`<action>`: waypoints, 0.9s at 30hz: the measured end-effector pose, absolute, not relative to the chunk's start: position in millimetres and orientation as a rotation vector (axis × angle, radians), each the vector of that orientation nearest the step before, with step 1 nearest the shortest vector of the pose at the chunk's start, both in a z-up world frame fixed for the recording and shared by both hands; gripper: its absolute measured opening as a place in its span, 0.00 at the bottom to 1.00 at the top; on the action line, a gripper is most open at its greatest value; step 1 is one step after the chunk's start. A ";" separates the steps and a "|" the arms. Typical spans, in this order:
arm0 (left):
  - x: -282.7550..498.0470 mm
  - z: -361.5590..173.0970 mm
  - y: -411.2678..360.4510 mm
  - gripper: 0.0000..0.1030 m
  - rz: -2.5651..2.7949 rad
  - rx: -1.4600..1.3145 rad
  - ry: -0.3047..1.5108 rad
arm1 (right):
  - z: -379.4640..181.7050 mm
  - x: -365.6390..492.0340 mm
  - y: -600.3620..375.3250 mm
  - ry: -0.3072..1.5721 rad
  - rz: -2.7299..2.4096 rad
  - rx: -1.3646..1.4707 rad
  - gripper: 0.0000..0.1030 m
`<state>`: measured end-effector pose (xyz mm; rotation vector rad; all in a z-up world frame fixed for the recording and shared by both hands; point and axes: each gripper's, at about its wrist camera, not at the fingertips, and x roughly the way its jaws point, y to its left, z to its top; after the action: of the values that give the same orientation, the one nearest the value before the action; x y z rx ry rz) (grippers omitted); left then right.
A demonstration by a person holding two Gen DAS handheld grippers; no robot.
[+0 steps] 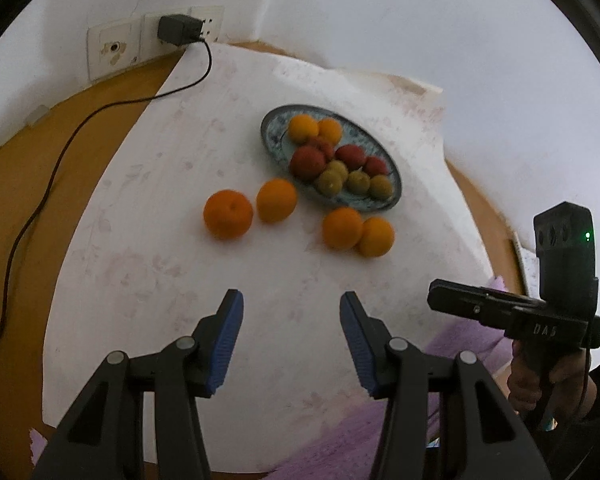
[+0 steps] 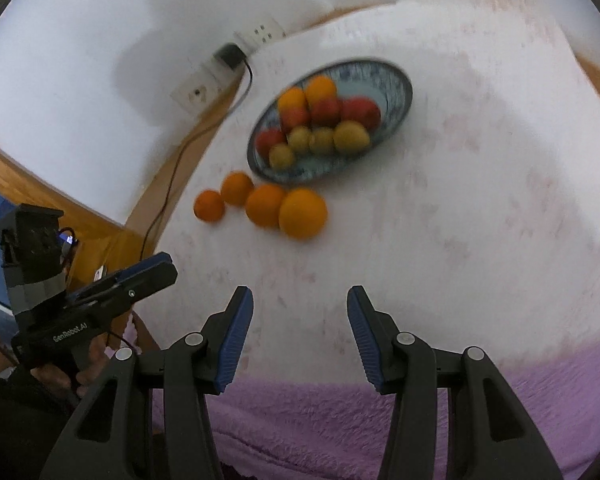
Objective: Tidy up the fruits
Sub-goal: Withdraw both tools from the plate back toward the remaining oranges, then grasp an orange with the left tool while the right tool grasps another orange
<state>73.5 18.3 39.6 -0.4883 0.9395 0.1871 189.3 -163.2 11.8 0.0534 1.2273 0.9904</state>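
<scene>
A blue patterned oval plate [image 1: 276, 120] [image 2: 396, 76] on the white cloth holds two oranges [image 1: 304, 128], several red fruits [image 1: 308, 162] and several yellow-green fruits [image 1: 332, 182]. Several loose oranges lie in front of it: two at the left [image 1: 228, 214] [image 1: 277, 201], two at the right [image 1: 342, 228] [image 1: 376, 237]; they form a row in the right wrist view [image 2: 302, 214]. My left gripper [image 1: 291, 300] is open and empty, hovering short of the oranges. My right gripper [image 2: 300, 296] is open and empty, also seen from the side [image 1: 452, 300].
A black charger [image 1: 176, 29] is plugged into a wall socket, and its cable [image 1: 60, 152] runs across the wooden tabletop [image 1: 32, 184] left of the cloth. A purple fleece cover [image 2: 340, 420] lies at the near edge. White walls stand behind the table.
</scene>
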 end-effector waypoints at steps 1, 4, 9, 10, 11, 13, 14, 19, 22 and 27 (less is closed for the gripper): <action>75.5 40.3 20.7 0.51 0.190 -0.482 0.942 | 11.0 188.8 -162.6 1.227 0.991 0.055 0.50; 84.9 49.2 30.1 0.51 0.167 -0.493 0.921 | 15.1 190.2 -161.5 1.195 0.994 0.068 0.50; 120.6 59.2 45.4 0.50 0.049 -0.506 0.899 | 20.7 199.7 -153.3 1.145 0.957 0.091 0.50; 130.4 58.3 51.1 0.49 0.038 -0.510 0.901 | 21.2 202.6 -151.3 1.138 0.946 0.099 0.50; 135.4 57.6 53.9 0.48 0.037 -0.510 0.903 | 21.5 205.4 -149.1 1.132 0.936 0.110 0.50; 149.5 52.5 62.2 0.46 0.023 -0.504 0.929 | 20.7 211.0 -143.8 1.123 0.916 0.122 0.50; 156.7 48.1 65.4 0.46 0.021 -0.493 0.960 | 19.5 213.3 -140.0 1.120 0.907 0.118 0.50; 169.3 35.2 64.3 0.46 0.024 -0.375 1.033 | 13.3 211.6 -123.5 1.093 0.898 0.054 0.48; 173.3 29.6 63.0 0.46 -0.016 -0.358 1.044 | 9.0 211.0 -117.7 1.070 0.871 0.030 0.38; 185.0 20.2 59.2 0.38 -0.053 -0.305 1.111 | 6.6 213.6 -114.2 1.059 0.873 0.048 0.35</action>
<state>185.0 59.2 20.2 -0.3045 1.1109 -0.0533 213.6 -114.2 6.6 0.0476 1.0585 0.8732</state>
